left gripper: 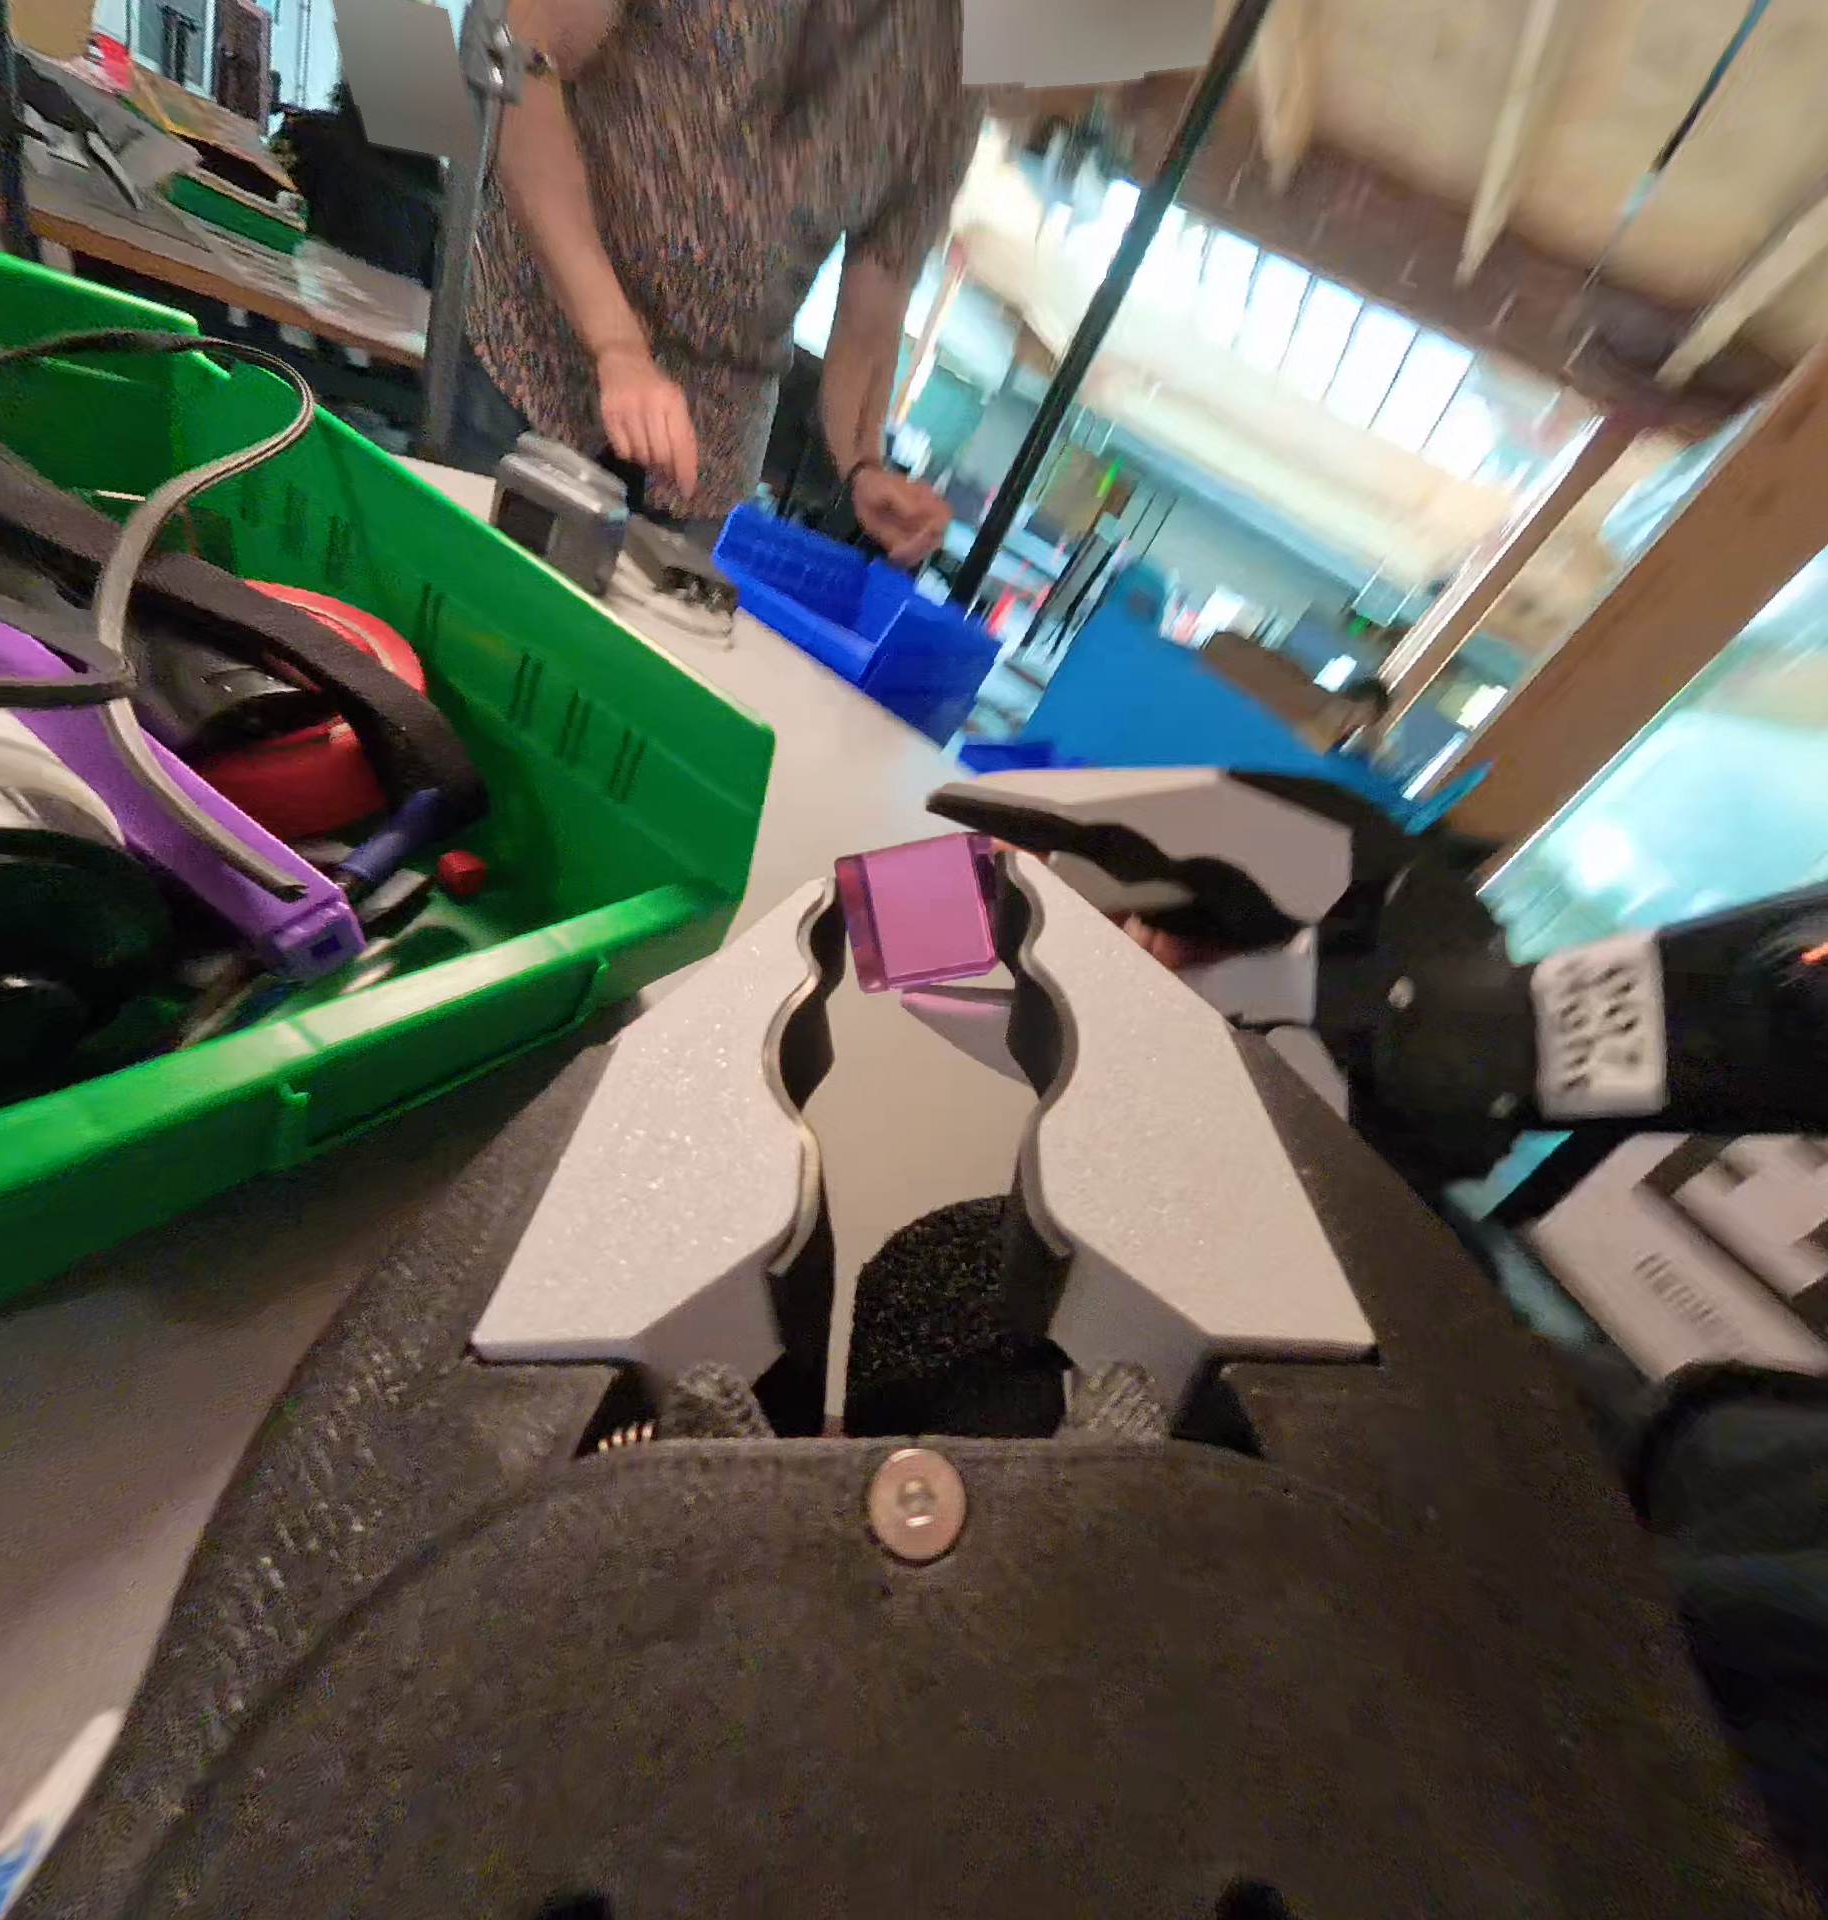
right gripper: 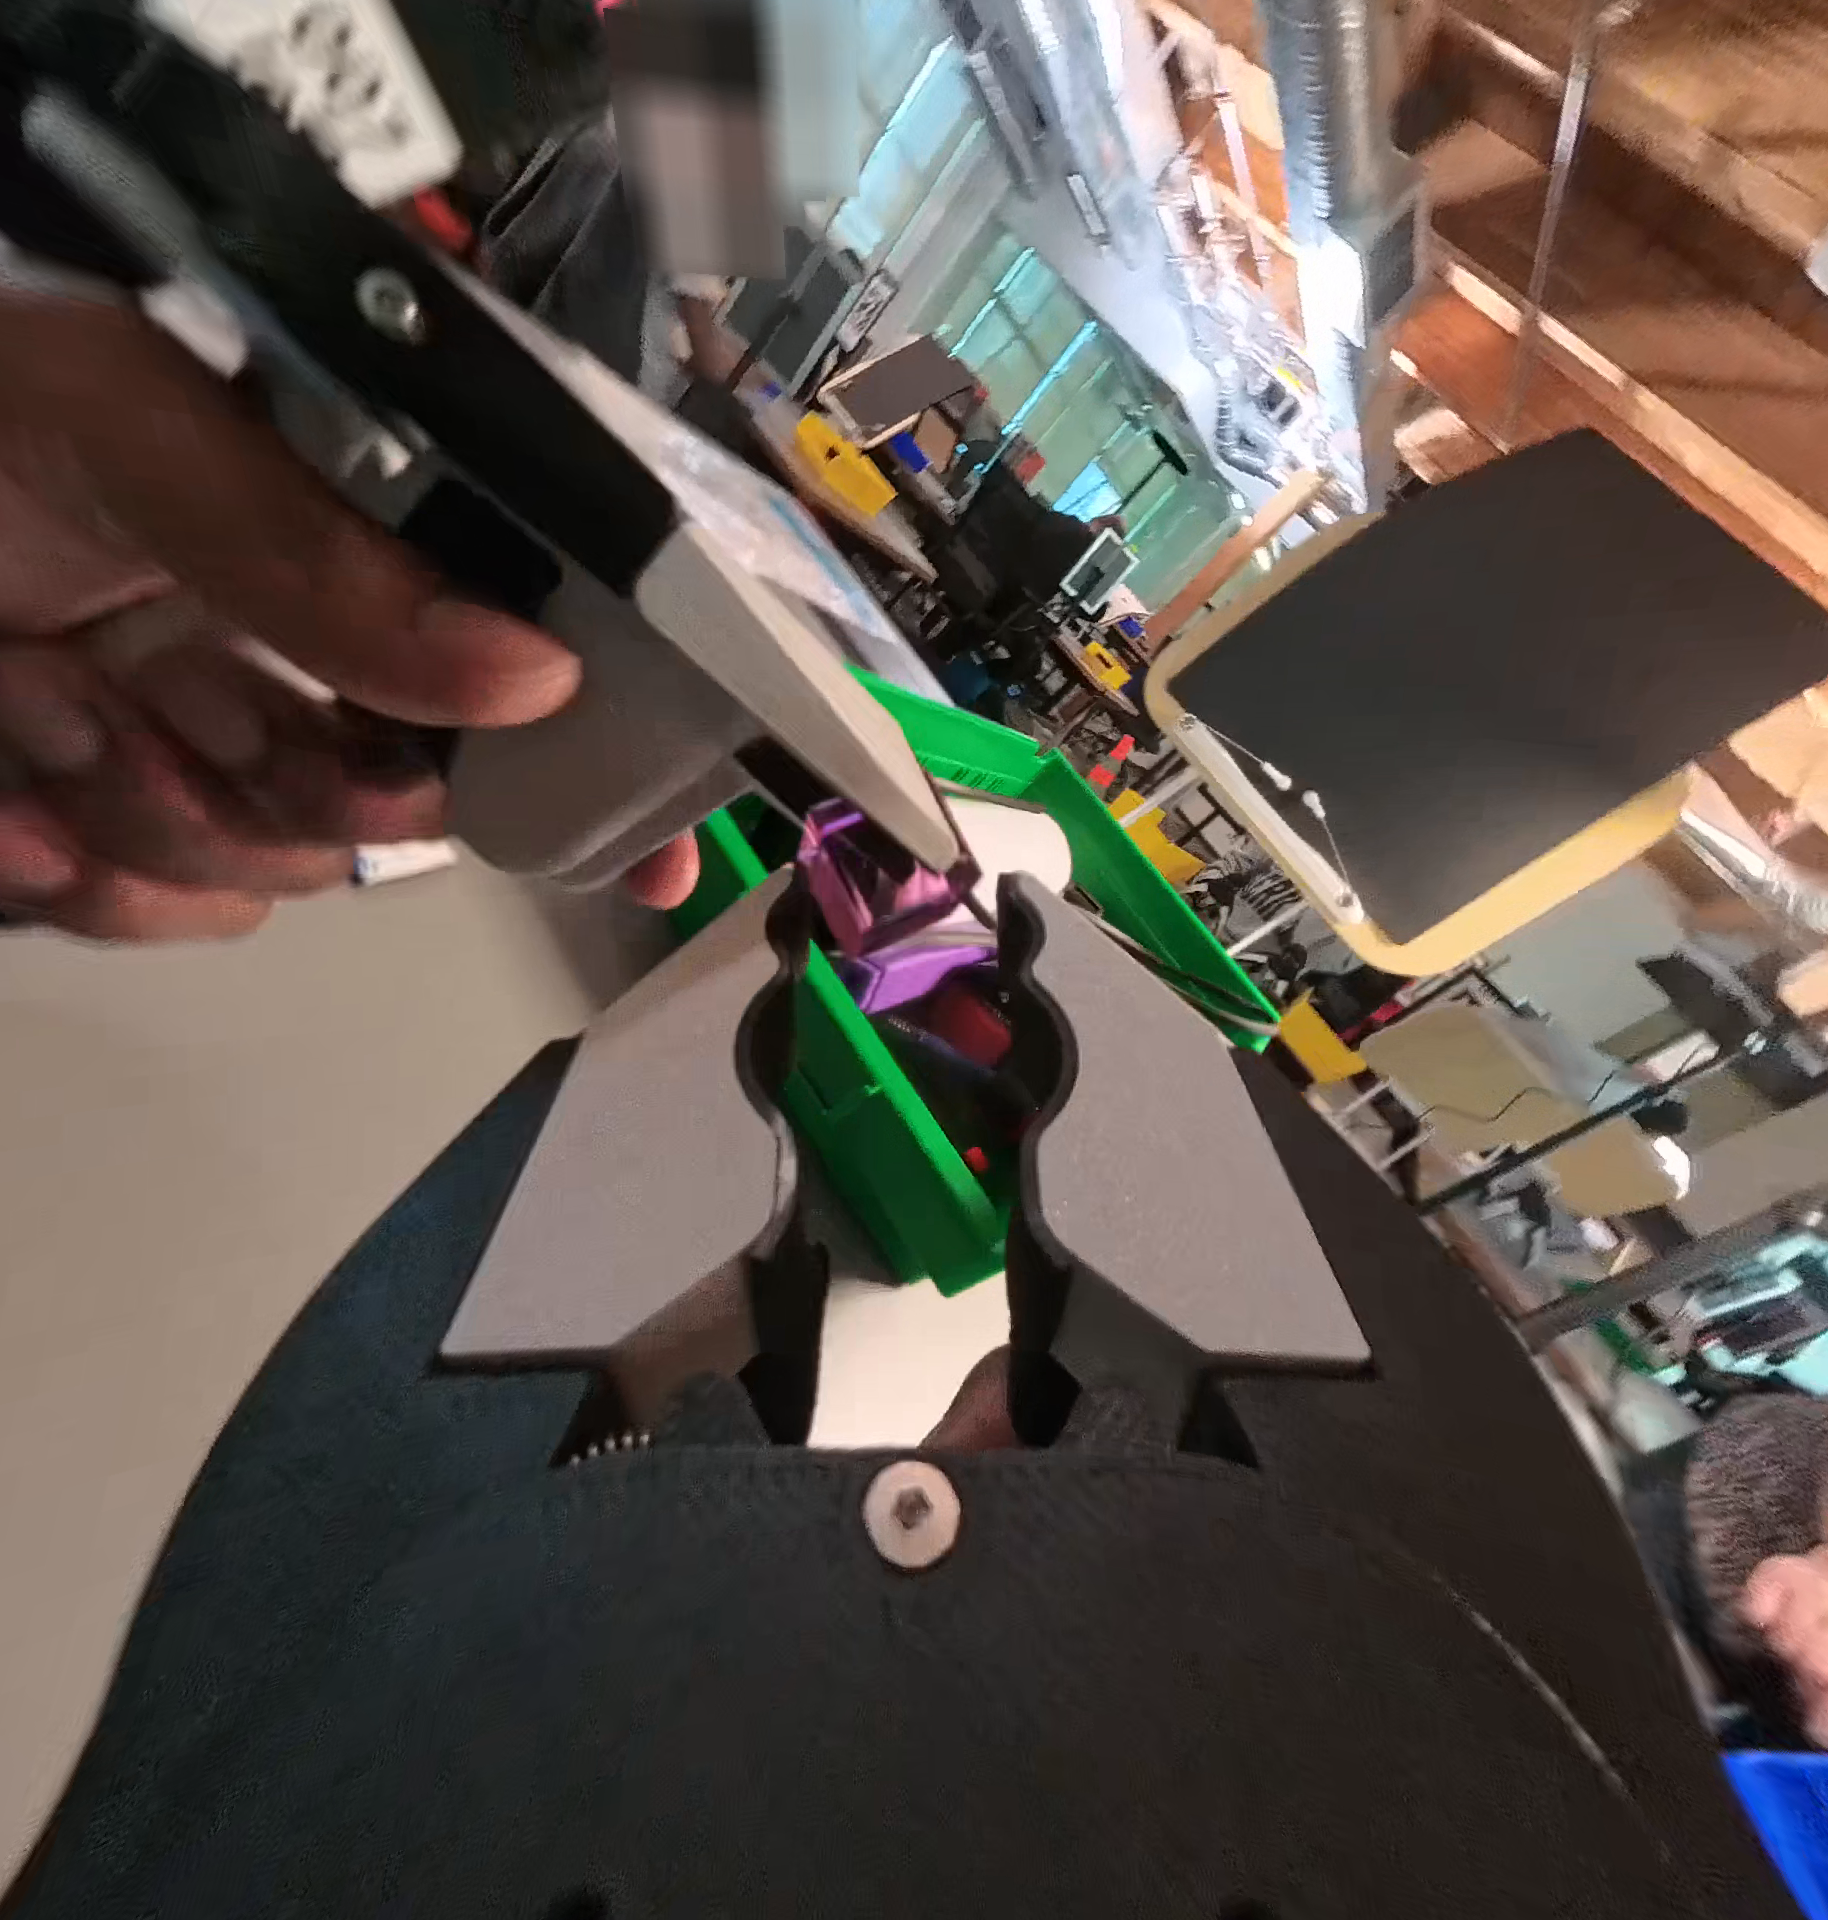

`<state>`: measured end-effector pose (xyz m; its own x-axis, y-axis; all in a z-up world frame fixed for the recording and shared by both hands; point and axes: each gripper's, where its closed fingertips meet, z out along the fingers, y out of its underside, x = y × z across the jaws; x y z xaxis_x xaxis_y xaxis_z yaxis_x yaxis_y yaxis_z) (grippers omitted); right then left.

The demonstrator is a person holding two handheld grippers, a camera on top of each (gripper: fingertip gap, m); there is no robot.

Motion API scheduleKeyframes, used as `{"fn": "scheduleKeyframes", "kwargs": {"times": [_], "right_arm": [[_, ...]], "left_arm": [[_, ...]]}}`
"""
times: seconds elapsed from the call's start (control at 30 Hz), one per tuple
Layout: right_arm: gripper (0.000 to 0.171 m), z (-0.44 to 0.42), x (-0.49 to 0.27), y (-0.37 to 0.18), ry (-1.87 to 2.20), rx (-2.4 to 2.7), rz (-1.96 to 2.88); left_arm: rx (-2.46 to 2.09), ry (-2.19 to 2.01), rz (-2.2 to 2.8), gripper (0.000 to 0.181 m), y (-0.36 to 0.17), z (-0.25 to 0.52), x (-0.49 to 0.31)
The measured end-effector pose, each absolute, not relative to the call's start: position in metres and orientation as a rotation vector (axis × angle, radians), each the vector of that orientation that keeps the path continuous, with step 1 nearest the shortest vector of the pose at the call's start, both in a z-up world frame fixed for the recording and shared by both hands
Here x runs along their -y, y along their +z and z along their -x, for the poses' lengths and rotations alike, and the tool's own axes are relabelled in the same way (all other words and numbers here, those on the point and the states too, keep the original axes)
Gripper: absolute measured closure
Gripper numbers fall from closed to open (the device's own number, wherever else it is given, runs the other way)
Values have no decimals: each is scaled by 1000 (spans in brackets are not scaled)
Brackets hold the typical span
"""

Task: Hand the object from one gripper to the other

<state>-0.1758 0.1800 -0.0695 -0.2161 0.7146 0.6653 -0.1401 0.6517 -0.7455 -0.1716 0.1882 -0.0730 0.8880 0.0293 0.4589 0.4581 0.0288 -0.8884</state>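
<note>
Purple translucent block (left gripper: pixel 920 914) sat pinched between the tips of the left gripper (left gripper: pixel 920 920), held above the grey worktop (left gripper: pixel 858 727) just beside the green bin (left gripper: pixel 536 644). Right gripper (right gripper: pixel 894 914) came in from the side, its jaws partly spread around the block; whether they touched it, I could not tell. Best practice here, I judged: close the right jaws squarely on free faces before the left lets go.
</note>
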Motion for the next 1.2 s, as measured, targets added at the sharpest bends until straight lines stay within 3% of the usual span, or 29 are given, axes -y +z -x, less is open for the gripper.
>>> {"fn": "scheduleKeyframes", "kwargs": {"times": [0.23,0.7,1.0,1.2], "right_arm": [[134,176,-175,-70,1026,1473,661],[142,176,-181,-60,927,1438,538],[143,181,-188,-77,621,1563,441],[143,182,-175,-82,515,1581,365]], "left_arm": [[610,-678,1161,151,-58,185,-183],[565,-784,1211,153,-58,164,-190],[218,80,1700,135,-73,167,-182],[183,288,1758,151,-86,172,-184]]}}
